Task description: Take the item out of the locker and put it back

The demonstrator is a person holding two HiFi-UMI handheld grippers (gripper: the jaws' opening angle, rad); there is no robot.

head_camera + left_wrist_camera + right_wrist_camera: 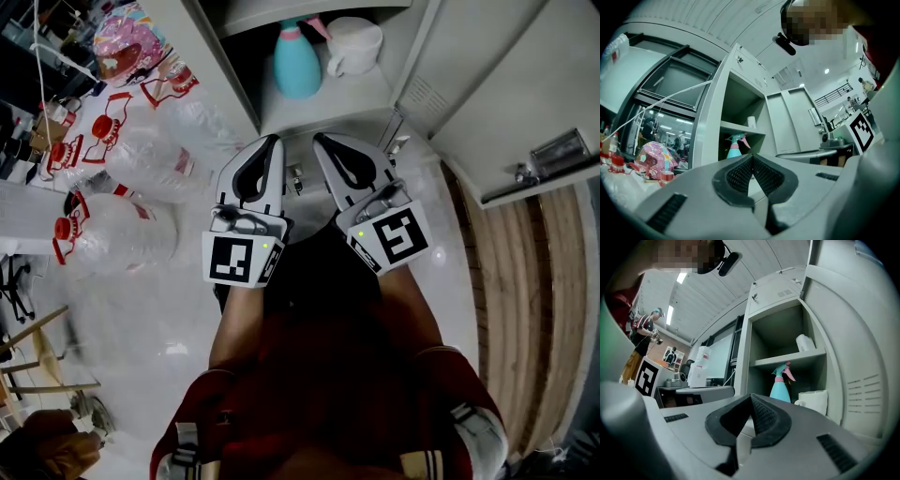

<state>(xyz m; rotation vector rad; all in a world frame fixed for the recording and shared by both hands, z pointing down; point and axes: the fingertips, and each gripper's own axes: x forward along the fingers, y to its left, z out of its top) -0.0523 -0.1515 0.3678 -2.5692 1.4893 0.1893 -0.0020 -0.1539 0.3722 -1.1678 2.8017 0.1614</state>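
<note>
Your left gripper is shut, empty; right gripper also shut, empty. Ahead of both, teal plastic spray bottle with pink trigger stands inside open grey metal locker. Take-out looks unstarted: open jaws, reach in.

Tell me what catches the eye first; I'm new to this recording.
A teal spray bottle stands in the open locker, a white mug beside it. The left gripper and right gripper hang shut and empty before it. Clear red-capped jugs lie at left.
</note>
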